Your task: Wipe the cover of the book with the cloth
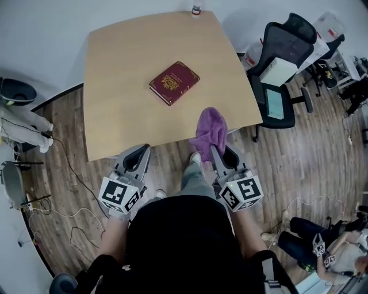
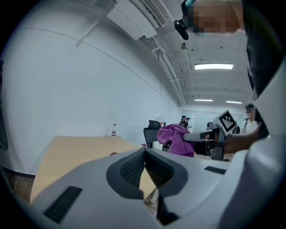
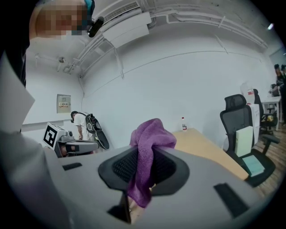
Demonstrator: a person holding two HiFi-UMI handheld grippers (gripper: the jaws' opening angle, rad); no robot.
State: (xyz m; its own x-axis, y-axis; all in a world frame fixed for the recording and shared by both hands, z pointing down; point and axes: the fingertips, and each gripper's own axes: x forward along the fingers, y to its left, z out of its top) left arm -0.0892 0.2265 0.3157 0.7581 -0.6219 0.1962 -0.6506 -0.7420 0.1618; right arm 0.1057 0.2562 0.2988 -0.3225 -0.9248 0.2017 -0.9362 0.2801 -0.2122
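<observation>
A dark red book (image 1: 173, 82) with a gold emblem lies flat near the middle of the wooden table (image 1: 121, 118). My right gripper (image 1: 217, 151) is shut on a purple cloth (image 1: 210, 131), held over the table's near edge, below and to the right of the book. The cloth (image 3: 146, 154) bunches above the jaws and hangs down between them. My left gripper (image 1: 138, 156) sits just off the table's near edge, shut with nothing in it (image 2: 145, 167). In the left gripper view the cloth (image 2: 176, 139) shows at the right.
A small bottle (image 1: 196, 9) stands at the table's far edge. A black office chair (image 1: 280, 51) stands to the right of the table. Cables run over the wooden floor at the left. A person (image 1: 322, 244) sits on the floor at lower right.
</observation>
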